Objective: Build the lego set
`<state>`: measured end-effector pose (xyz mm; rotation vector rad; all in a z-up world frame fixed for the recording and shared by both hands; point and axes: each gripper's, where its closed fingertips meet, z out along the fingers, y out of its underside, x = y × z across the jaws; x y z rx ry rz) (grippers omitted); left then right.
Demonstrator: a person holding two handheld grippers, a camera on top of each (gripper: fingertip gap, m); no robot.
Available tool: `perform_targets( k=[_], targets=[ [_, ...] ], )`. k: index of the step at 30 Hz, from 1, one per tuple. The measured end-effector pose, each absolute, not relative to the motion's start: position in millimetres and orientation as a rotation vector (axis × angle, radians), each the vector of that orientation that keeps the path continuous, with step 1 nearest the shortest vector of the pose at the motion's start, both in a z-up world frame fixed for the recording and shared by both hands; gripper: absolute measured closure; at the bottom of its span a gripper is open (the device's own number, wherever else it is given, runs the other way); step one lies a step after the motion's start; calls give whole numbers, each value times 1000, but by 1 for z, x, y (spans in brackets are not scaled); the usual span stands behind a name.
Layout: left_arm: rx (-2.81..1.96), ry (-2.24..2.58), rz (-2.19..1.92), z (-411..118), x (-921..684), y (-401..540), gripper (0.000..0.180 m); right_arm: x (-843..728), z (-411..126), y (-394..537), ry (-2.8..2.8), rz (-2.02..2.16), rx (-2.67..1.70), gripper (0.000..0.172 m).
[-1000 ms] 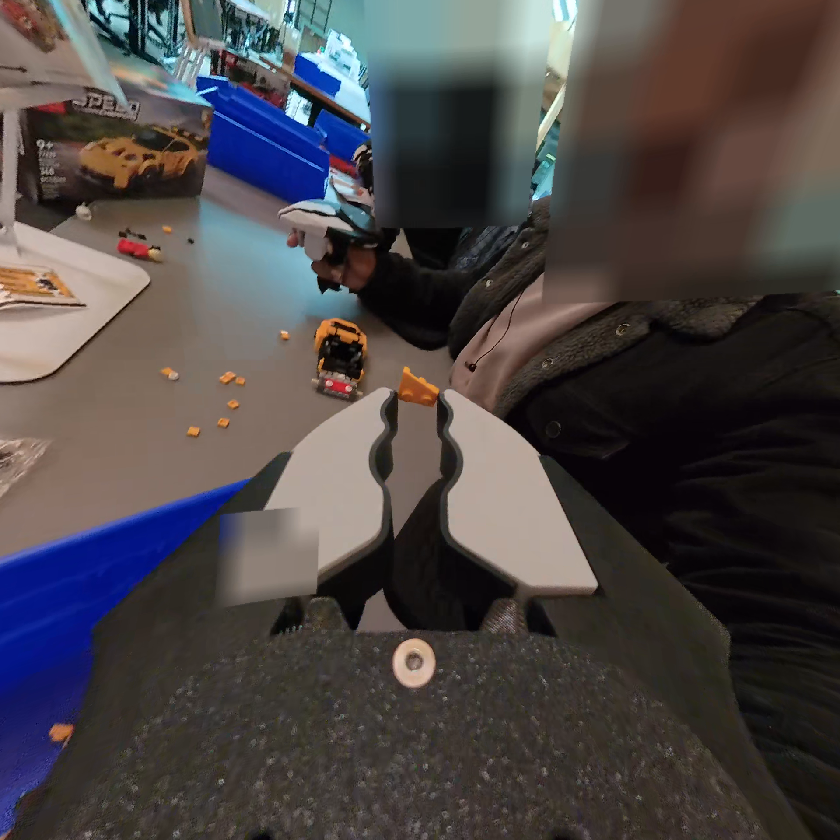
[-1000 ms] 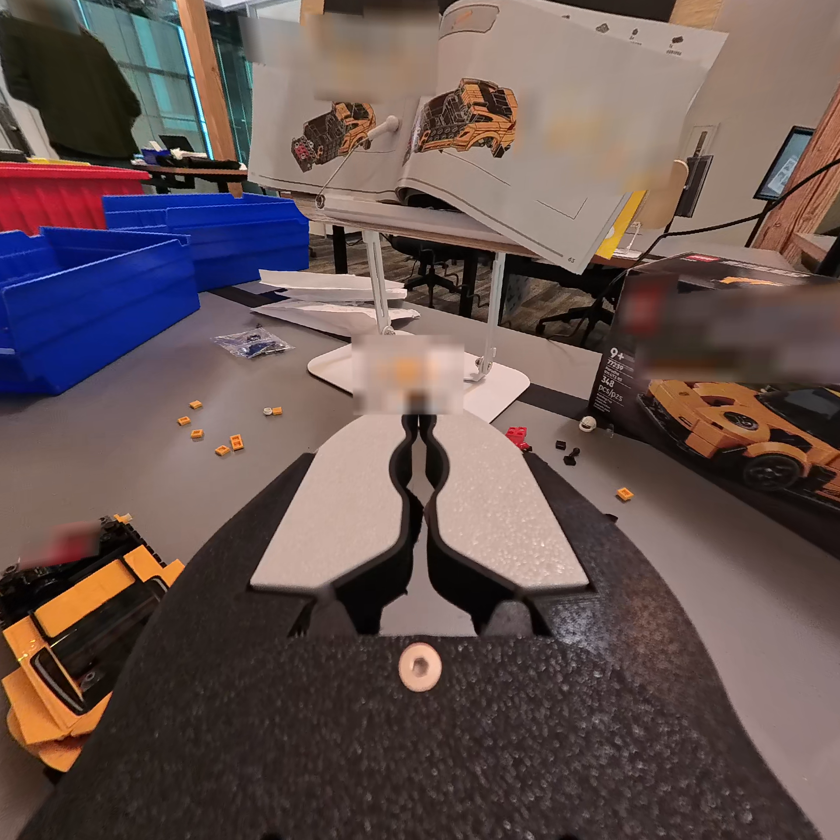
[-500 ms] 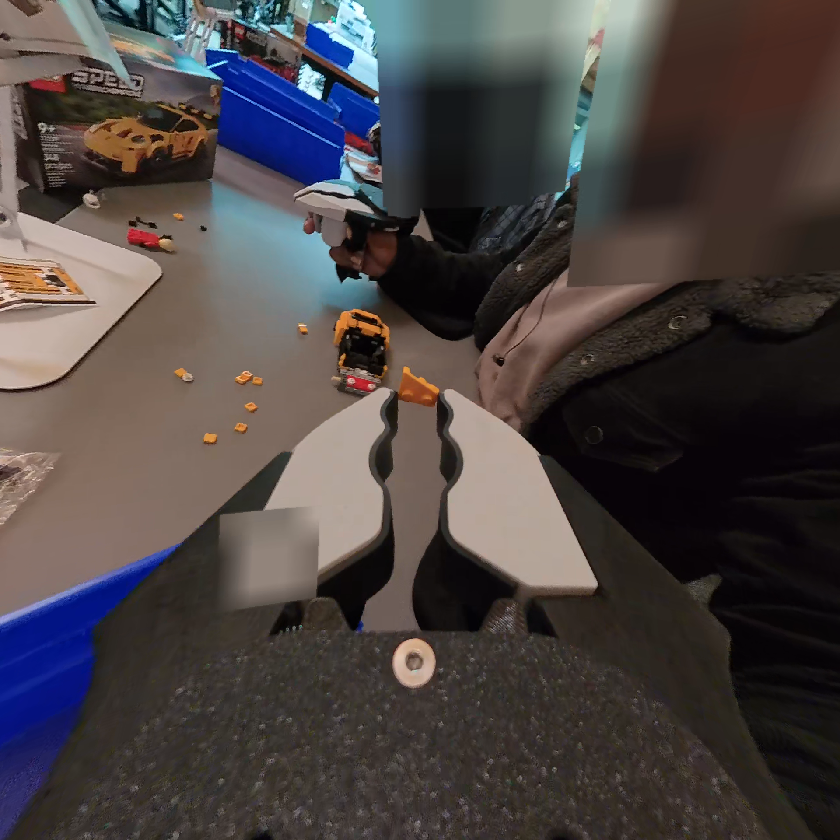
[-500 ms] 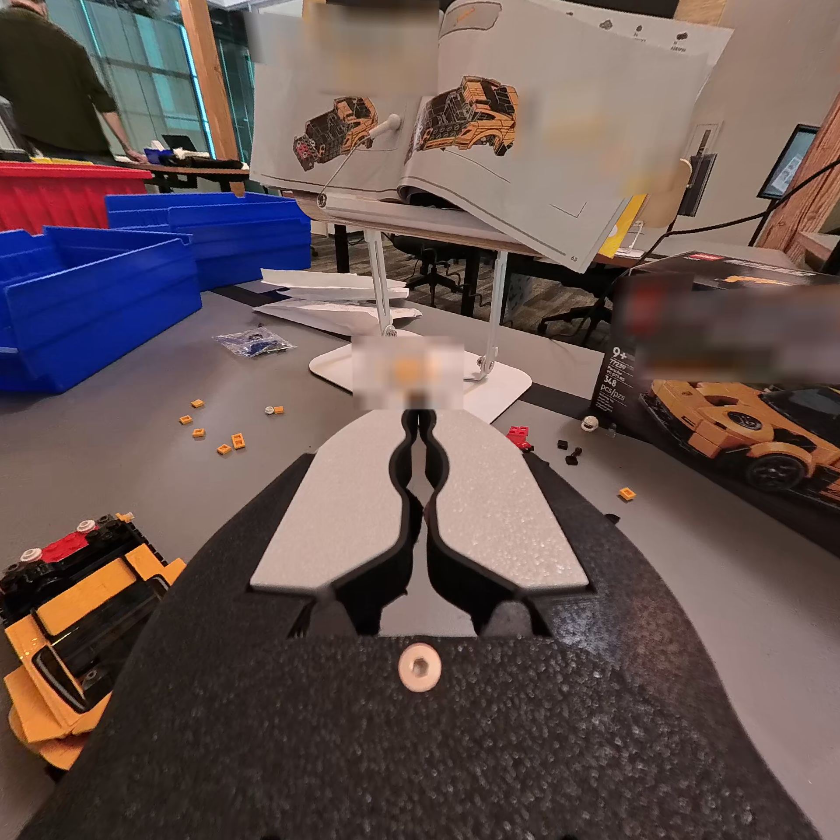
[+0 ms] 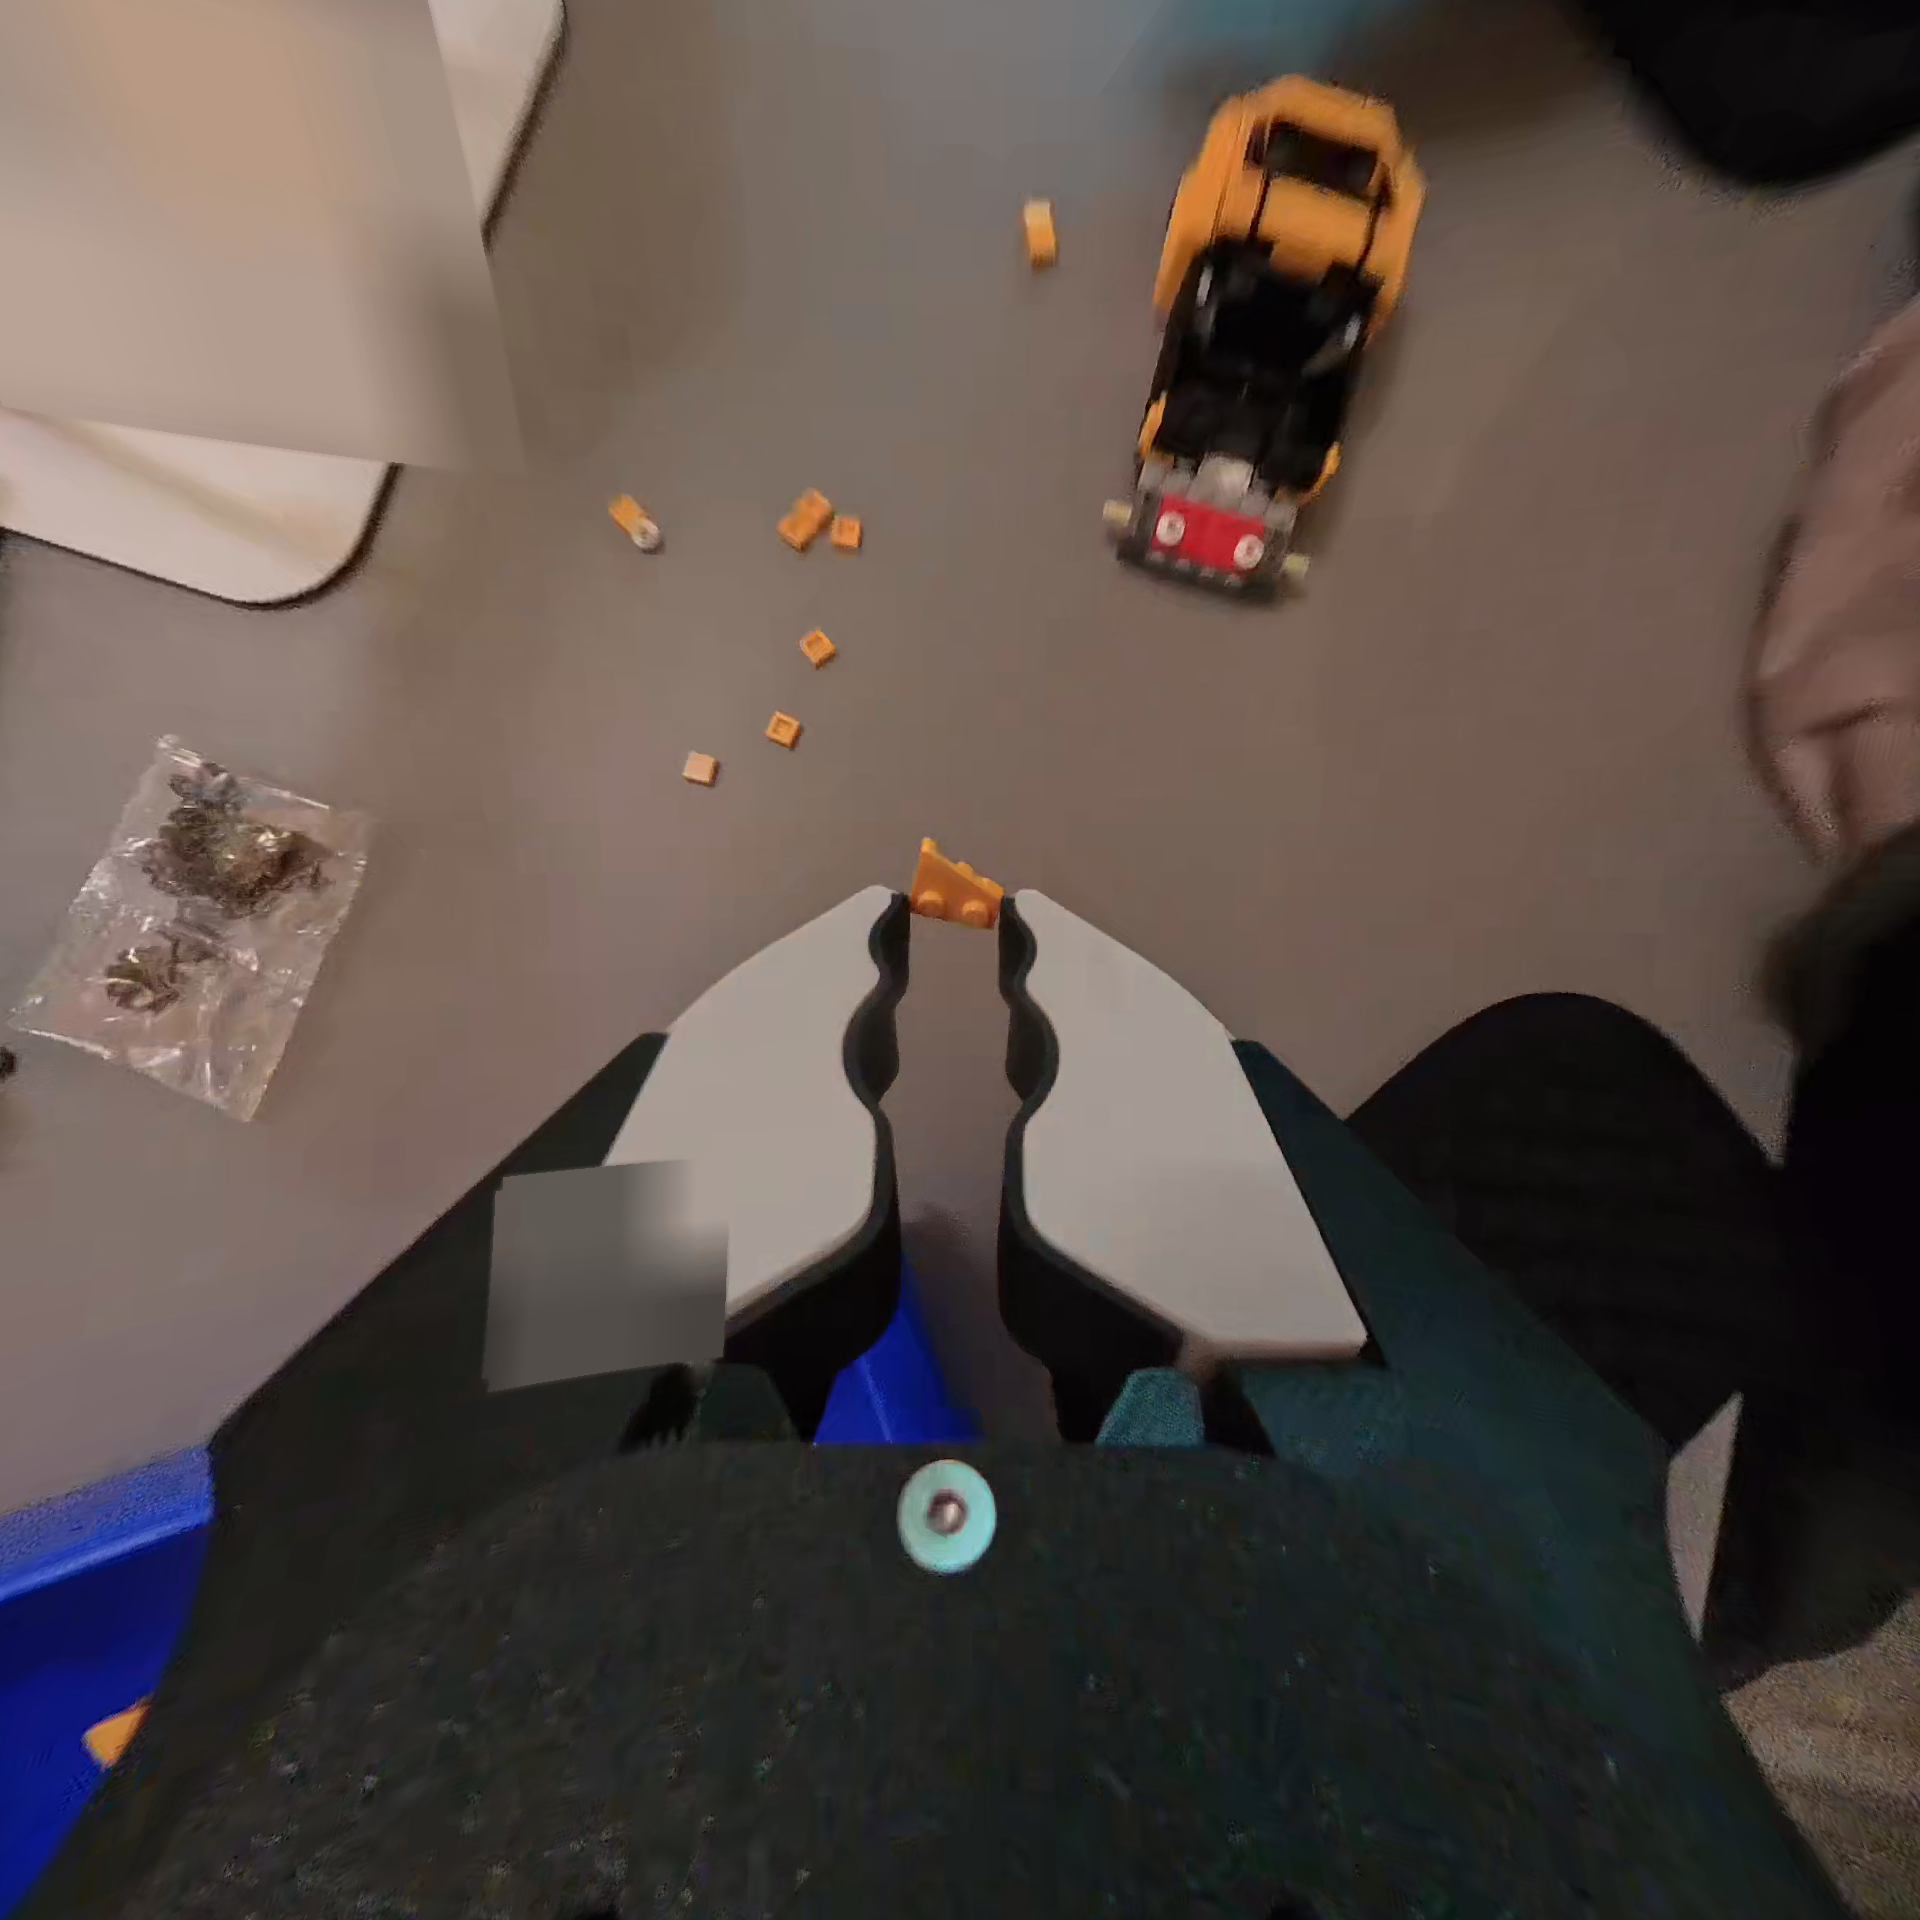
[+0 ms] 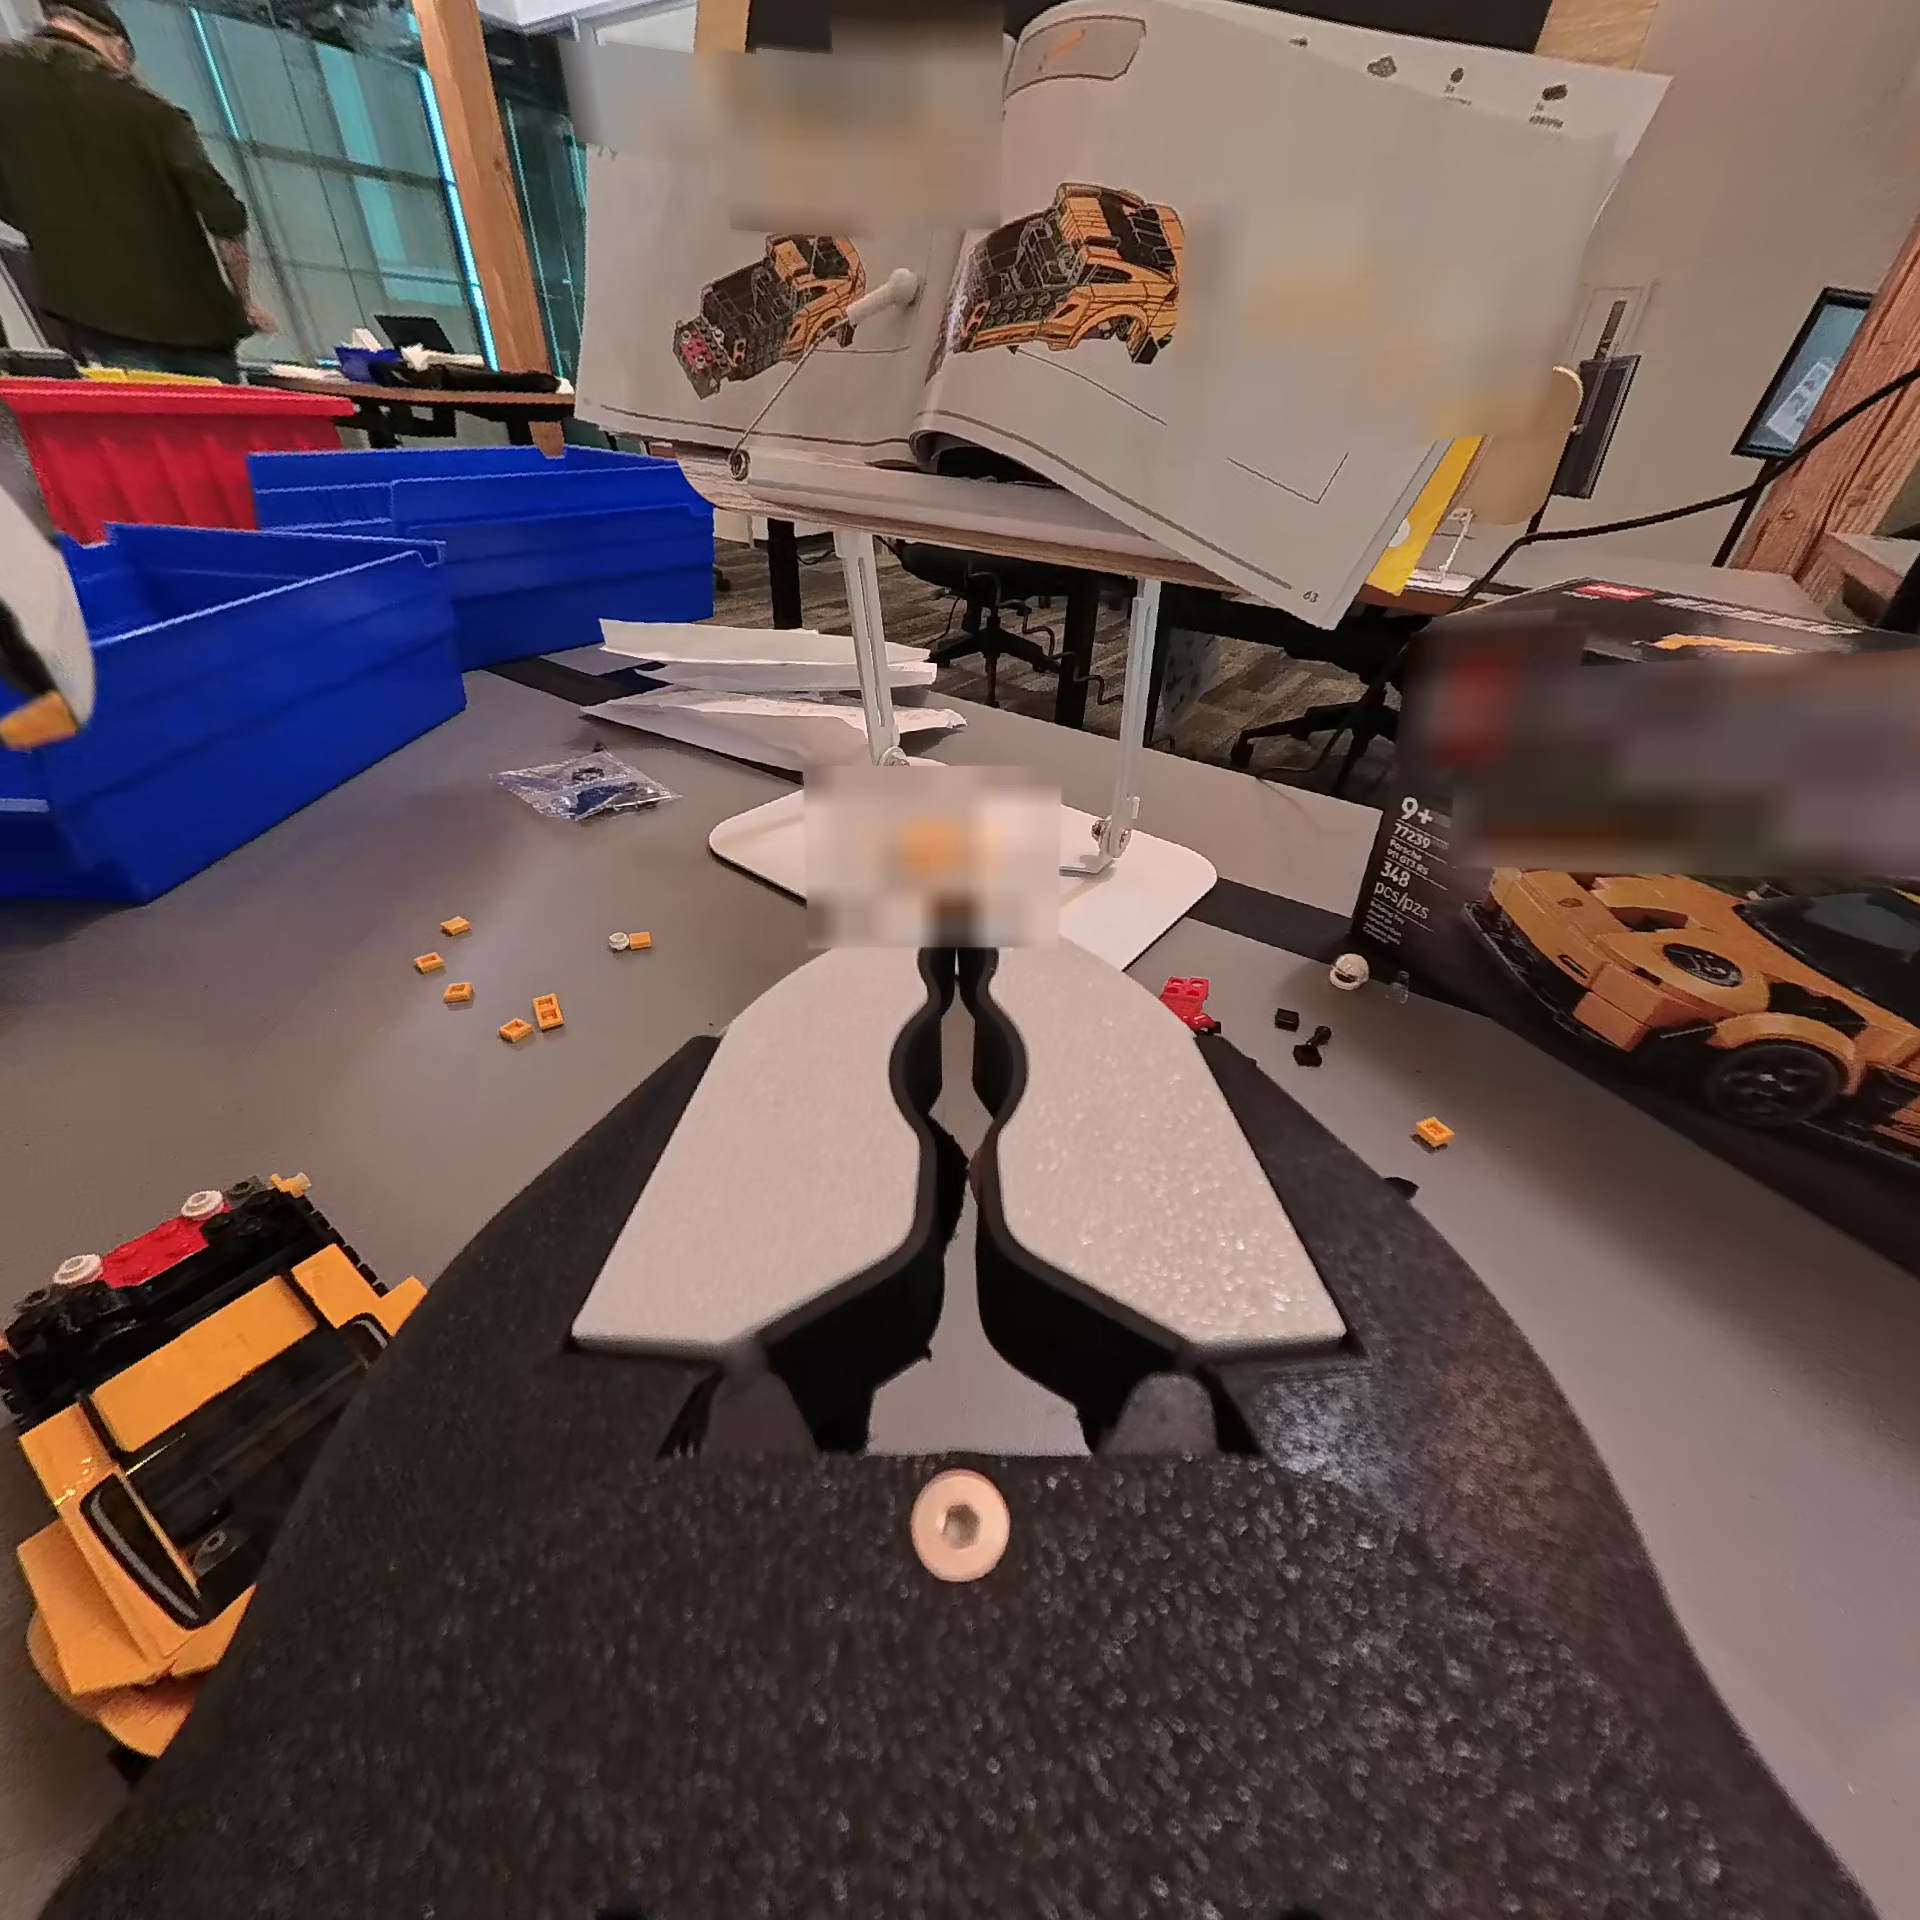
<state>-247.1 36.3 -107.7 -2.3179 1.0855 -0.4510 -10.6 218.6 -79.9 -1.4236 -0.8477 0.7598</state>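
Left wrist view looks down on a grey table [image 5: 1039, 727], where the left gripper [image 5: 956, 906] holds a small orange wedge-shaped brick [image 5: 954, 889] pinched at its fingertips, both pads pressed to the brick's sides and the jaws parted only by the brick's width. Beyond the tips lies a scatter of small orange pieces [image 5: 800, 644] on the bare tabletop. A partly built orange and black toy car [image 5: 1262, 332] with a red end sits farther off toward the table's right side, blurred. A clear plastic bag of dark parts [image 5: 192, 914] lies toward the left edge, near the white base of a stand [image 5: 208, 520]. A blue bin [image 5: 73, 1579] shows at the near left corner.

Right wrist view shows the right gripper [image 6: 958, 951] above the same table, its fingers drawn together so the dark inner edges meet; the very tips sit under a blurred patch, so whether anything is between them cannot be told. The toy car [image 6: 177, 1403] stands just left of this gripper. Ahead, an open instruction booklet [image 6: 1039, 260] rests on the white stand. A printed box picturing an orange car [image 6: 1662, 987] lies along the right side, with red and black loose pieces [image 6: 1247, 1013] before it. Blue bins [image 6: 312, 623] line the far left edge.
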Motion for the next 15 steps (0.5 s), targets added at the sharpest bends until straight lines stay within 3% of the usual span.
perform_targets(
  k=[8,15],
  targets=[
    [-2501,1166,38,-158,-238,51,164,-10,-78,218,-844,768,-1418,172],
    [-2670,1111,138,-187,-242,41,164,-10,-78,217,-847,776,-1419,172]
  ],
)
